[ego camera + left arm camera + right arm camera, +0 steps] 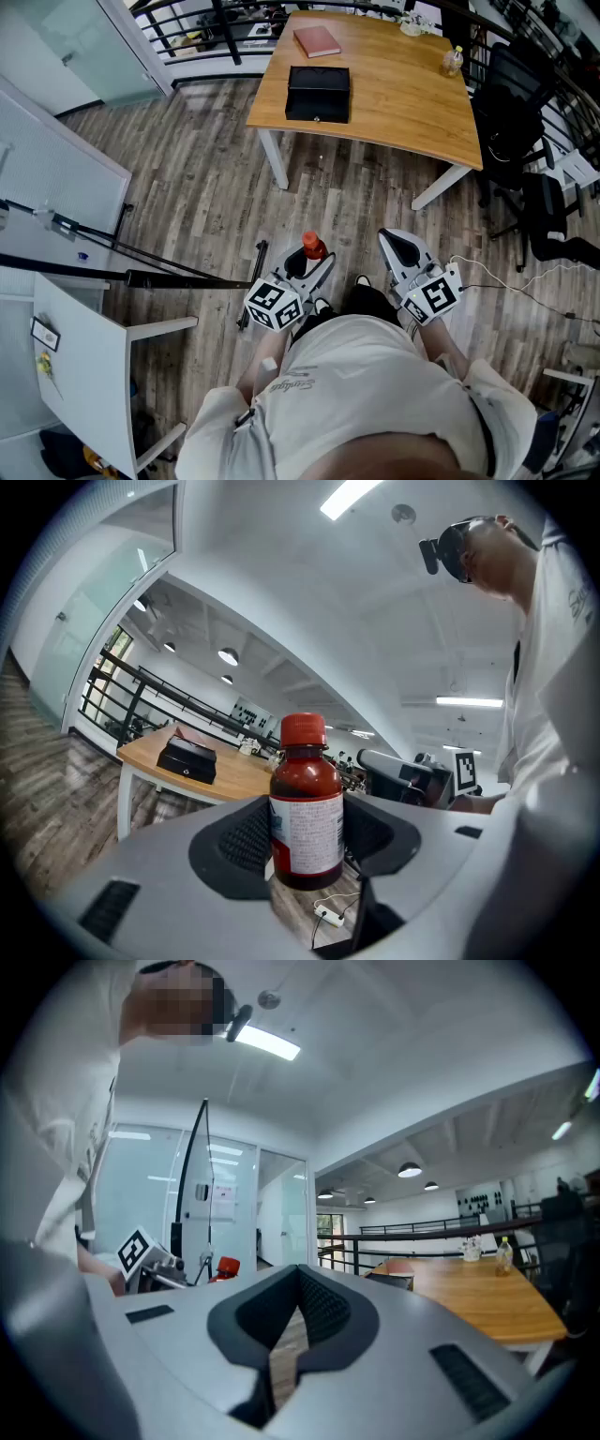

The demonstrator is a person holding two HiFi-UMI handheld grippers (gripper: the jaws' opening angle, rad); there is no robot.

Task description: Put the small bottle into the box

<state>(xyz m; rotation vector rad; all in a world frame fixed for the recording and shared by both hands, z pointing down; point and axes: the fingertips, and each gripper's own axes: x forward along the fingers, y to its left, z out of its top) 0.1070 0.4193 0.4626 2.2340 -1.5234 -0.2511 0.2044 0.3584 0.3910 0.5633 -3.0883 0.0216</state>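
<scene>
Between the jaws of the left gripper (309, 264), the small bottle (306, 817) is standing upright, its red cap on top and its white label facing the camera; the two dark pads are pressing on its sides, so the claw is clamping it at a wide spread. In the head view the person is holding this gripper low in front of the body, above the wooden floor (206, 187). At 3 o'clock from it, the right gripper (392, 239) is pointing forward with its jaws drawn almost together and nothing between them, only a thin sliver of floor showing through. Well apart from the bottle, toward 12 o'clock, the black box (318, 93) is lying closed near the front edge of a wooden table (394, 103). A red book (317, 41) is resting at 12 o'clock from the box, and a yellowish bottle (452, 62) is standing near the table's 3 o'clock side. Dark office chairs (511, 112) are crowding beyond that side.
</scene>
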